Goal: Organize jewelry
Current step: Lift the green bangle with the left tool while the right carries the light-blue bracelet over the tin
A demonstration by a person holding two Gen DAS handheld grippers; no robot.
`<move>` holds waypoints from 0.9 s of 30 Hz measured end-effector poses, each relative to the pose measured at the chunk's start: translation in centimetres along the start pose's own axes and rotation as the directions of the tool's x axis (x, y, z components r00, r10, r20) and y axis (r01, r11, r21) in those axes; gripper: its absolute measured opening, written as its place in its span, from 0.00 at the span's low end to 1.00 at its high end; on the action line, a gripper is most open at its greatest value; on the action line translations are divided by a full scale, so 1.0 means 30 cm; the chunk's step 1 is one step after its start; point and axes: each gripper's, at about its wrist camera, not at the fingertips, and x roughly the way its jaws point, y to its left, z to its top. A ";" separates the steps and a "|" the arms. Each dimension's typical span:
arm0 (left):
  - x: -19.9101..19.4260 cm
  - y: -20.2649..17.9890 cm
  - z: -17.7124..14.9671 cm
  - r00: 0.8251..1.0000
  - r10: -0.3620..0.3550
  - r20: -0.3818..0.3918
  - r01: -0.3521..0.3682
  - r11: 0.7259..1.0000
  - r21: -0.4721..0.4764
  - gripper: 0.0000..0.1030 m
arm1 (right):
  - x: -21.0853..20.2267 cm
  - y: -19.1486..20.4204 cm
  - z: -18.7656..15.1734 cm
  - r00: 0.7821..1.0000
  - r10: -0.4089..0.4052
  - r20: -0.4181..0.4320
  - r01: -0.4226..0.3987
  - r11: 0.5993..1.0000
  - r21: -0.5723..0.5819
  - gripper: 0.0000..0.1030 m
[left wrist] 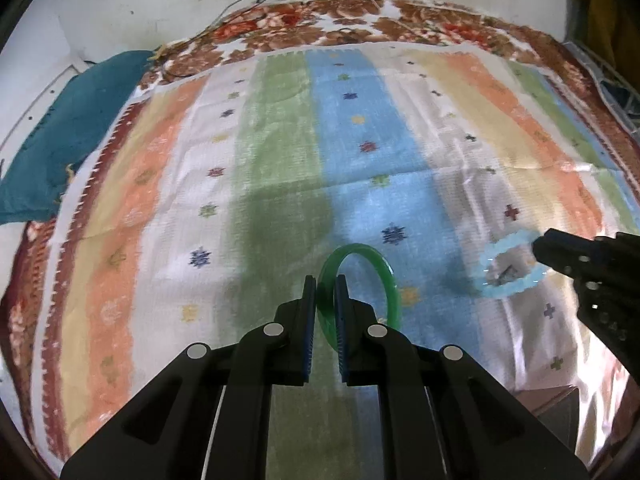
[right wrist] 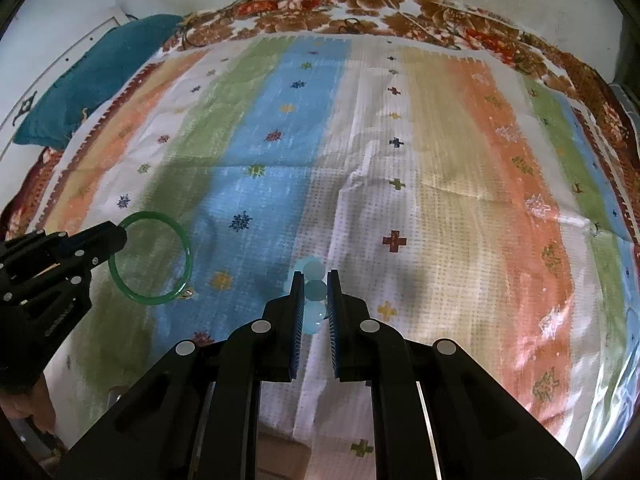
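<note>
Left wrist view: we grip a translucent green round bangle in the left gripper, its two blue-padded fingers clamped on the near-left arc of the ring, which stands above the multicoloured striped woven cloth. To the right of the bangle, the right gripper reaches in from the frame's edge and holds a pale blue beaded bracelet by its far-right side. From the right wrist view, we see that bracelet's round beads pinched between the closed blue pads, and the bangle well apart to the left of it

We judge the step in hand to be the carry: both pieces are lifted and neither is yet set in a final place. No box, tray or stand shows in either view, so where they belong cannot be told. Our next move calls for a steady, level transfer, keeping the two pieces apart, then a slow easing of each grip so the smooth bangle does not roll and the beads do not snag on the weave
</note>
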 end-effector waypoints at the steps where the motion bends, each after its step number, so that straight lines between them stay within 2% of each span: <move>1: -0.008 0.001 -0.003 1.000 -0.002 0.003 0.002 1.000 0.000 0.09 | -0.006 0.003 -0.003 1.000 0.001 0.002 -0.001 1.000 -0.002 0.12; 12: -0.081 -0.001 -0.039 0.999 -0.030 0.016 0.031 0.999 -0.013 0.09 | -0.085 0.047 -0.043 1.000 -0.008 0.028 0.009 0.999 -0.045 0.12; 27: -0.209 -0.018 -0.081 0.997 -0.052 0.063 0.053 0.999 -0.011 0.09 | -0.213 0.065 -0.076 0.995 0.034 0.096 -0.032 0.999 -0.026 0.12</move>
